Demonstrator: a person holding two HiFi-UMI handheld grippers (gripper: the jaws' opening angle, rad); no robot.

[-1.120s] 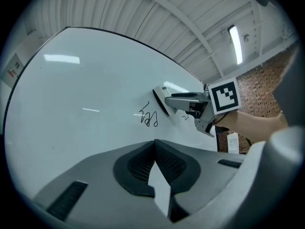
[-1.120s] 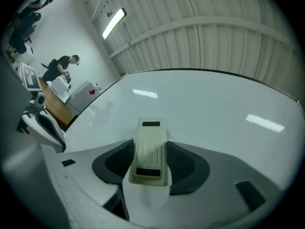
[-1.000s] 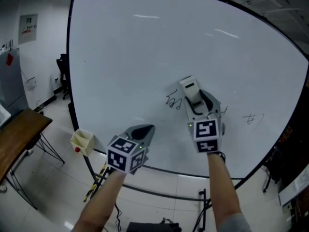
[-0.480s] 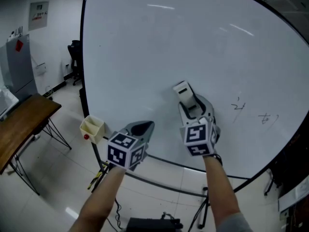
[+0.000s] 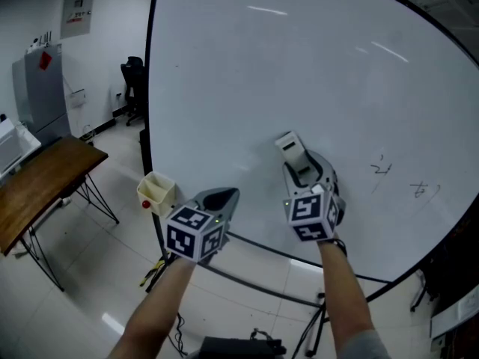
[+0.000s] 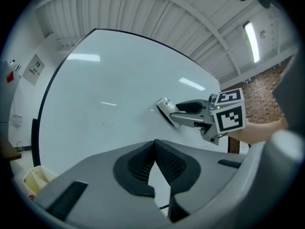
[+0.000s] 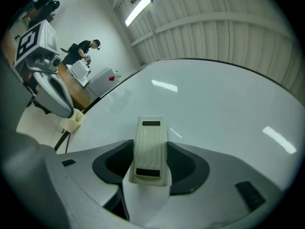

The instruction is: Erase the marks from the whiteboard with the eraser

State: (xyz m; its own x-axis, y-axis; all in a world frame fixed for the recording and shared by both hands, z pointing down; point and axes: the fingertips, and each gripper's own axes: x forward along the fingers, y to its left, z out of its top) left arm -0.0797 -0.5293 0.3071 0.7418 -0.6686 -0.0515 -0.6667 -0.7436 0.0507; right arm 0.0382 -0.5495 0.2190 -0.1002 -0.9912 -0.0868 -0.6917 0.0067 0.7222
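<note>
The eraser (image 5: 293,149) is sitting clamped lengthwise between the two jaws of the right gripper (image 5: 304,175), its far end lying against the lower middle of the whiteboard (image 5: 299,58); the right gripper view is showing its cream body pinched on both sides, with bare white surface all round it. The scribble that was standing just left of the eraser a second ago is no longer showing; it was already gone half a second back, so that stroke is looking finished. A nearer mark (image 5: 383,168) and a farther mark (image 5: 420,191) are remaining to the eraser's right, toward the board's lower right edge and well apart from it. By my judgement, one patch is cleared and two are waiting, and the next stroke is calling for the eraser to travel rightward while staying flat on the surface. The left gripper (image 5: 219,199) is hanging below the board's lower edge, its jaws together on nothing, taking no part; a small cream bin (image 5: 156,193) is sitting by the board's lower left corner.
</note>
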